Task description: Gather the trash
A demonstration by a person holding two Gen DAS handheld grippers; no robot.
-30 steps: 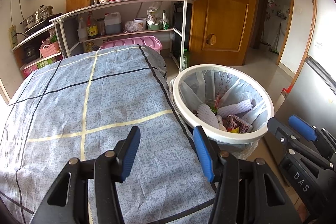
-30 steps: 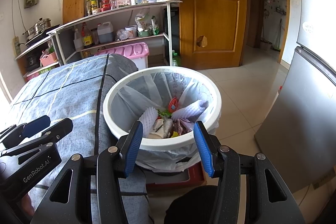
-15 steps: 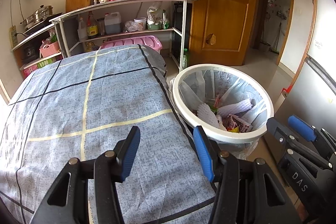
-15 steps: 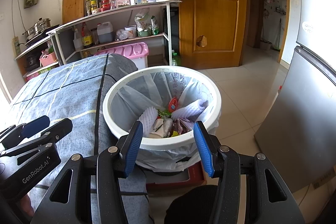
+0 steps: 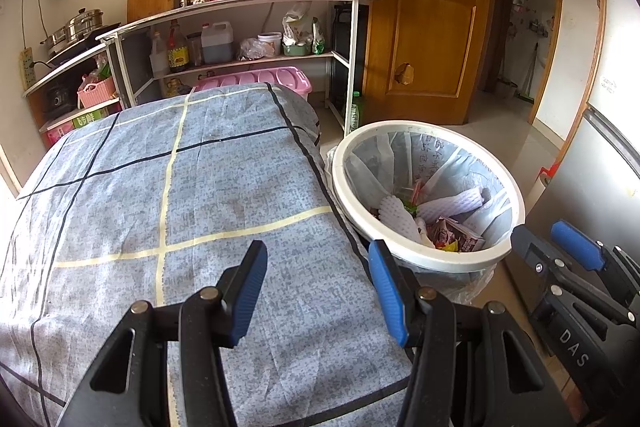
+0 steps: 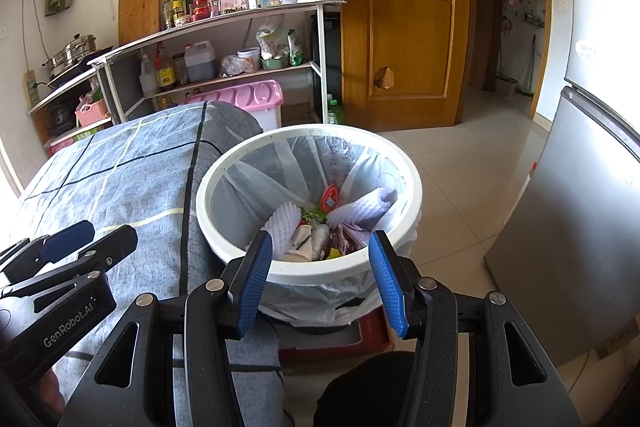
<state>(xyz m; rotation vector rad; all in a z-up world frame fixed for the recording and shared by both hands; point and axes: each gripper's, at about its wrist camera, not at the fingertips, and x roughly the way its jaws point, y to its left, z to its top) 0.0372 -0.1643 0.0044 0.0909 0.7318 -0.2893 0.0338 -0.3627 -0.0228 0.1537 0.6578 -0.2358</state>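
A white trash bin (image 6: 208, 223) with a plastic liner stands on the floor beside the table; it also shows in the left wrist view (image 5: 432, 261). Inside lie foam fruit nets, wrappers and a red lid (image 6: 330, 197). My right gripper (image 6: 318, 273) is open and empty, just in front of the bin's near rim. My left gripper (image 5: 318, 277) is open and empty above the near right part of the table covered by a blue-grey checked cloth (image 5: 160, 195). No loose trash shows on the cloth.
A white shelf unit (image 5: 248, 27) with bottles, a kettle and pots stands behind the table. A pink storage box (image 6: 248, 99) sits below it. A wooden door (image 6: 404, 27) is at the back, a grey fridge (image 6: 580, 227) at the right.
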